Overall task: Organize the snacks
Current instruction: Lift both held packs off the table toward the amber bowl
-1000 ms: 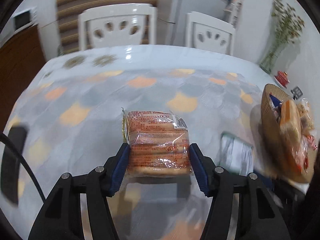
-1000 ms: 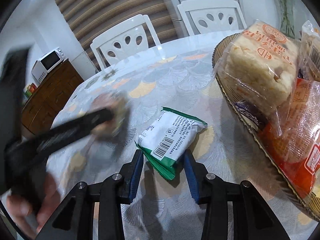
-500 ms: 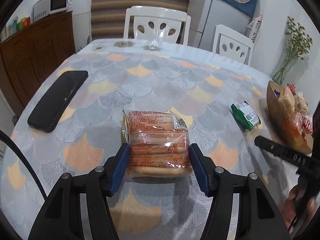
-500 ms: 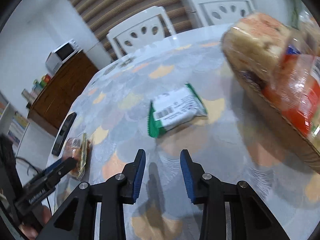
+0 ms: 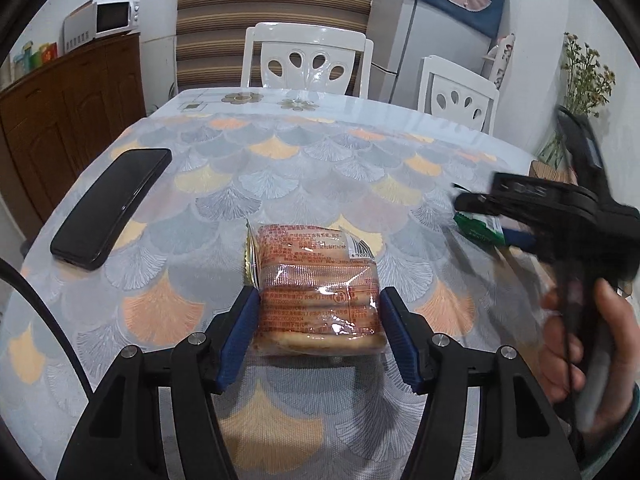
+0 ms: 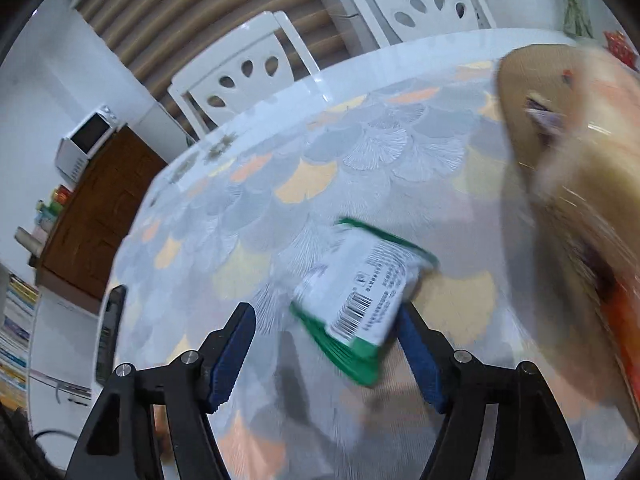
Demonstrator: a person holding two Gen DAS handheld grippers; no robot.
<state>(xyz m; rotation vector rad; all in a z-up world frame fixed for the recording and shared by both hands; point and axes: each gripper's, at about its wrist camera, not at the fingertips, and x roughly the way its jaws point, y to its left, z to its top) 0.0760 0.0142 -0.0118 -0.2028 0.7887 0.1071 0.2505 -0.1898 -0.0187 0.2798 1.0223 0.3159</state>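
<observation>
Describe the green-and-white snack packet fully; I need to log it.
The green-and-white snack packet is a small flat plastic pouch, white face with barcode and print, green edges. It lies tilted on the patterned tablecloth, left of the wicker basket, between the right gripper fingers, whose jaws have just been opening; the right-hand finger reaches its edge.

The biscuit pack [image 5: 318,292] has a clear, glossy plastic wrap that shines with small reflections, and the green-and-white packet [image 6: 362,292] looks like smooth printed plastic film. The counter [image 5: 280,168] carries a cloth with a fine woven texture under a shiny surface. The phone [image 5: 110,202] is glossy black, the basket [image 6: 516,120] matt and woven.
</observation>
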